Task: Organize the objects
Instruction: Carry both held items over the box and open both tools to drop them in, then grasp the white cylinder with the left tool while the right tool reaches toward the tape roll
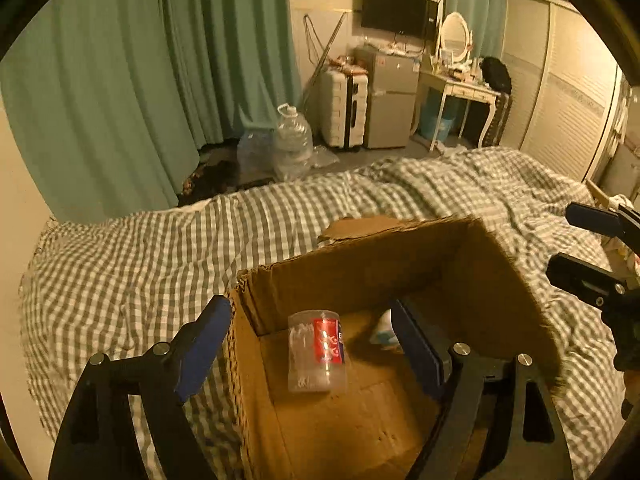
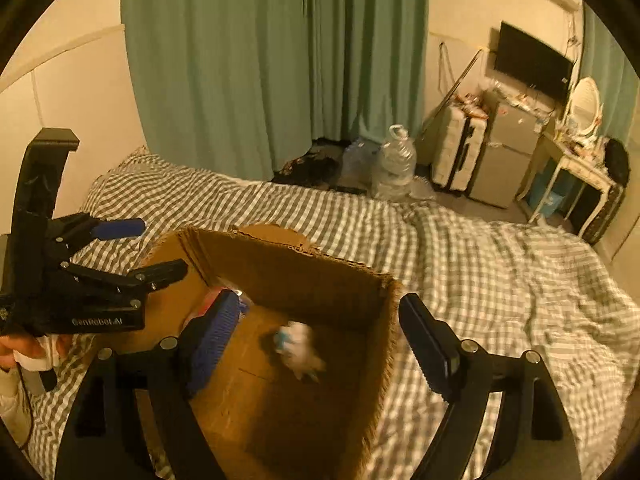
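Note:
An open cardboard box (image 1: 360,276) sits on the checked bed. Inside it a clear plastic cup with a red label (image 1: 318,352) stands on the box floor, and a small white and blue object (image 1: 382,334) lies beside it. My left gripper (image 1: 308,344) is open above the box, holding nothing. In the right wrist view the box (image 2: 304,272) is below my right gripper (image 2: 316,340), which is open and empty. The white and blue object (image 2: 298,346) is blurred inside the box. The left gripper (image 2: 132,248) shows at the left, the right gripper (image 1: 576,240) at the right edge.
The grey checked bedspread (image 1: 140,264) covers the bed around the box. Beyond it are green curtains (image 1: 140,60), large water bottles (image 1: 292,140), a white suitcase (image 1: 344,108), a small fridge (image 1: 390,100), a dressing table (image 1: 460,88) and a wall television (image 1: 398,10).

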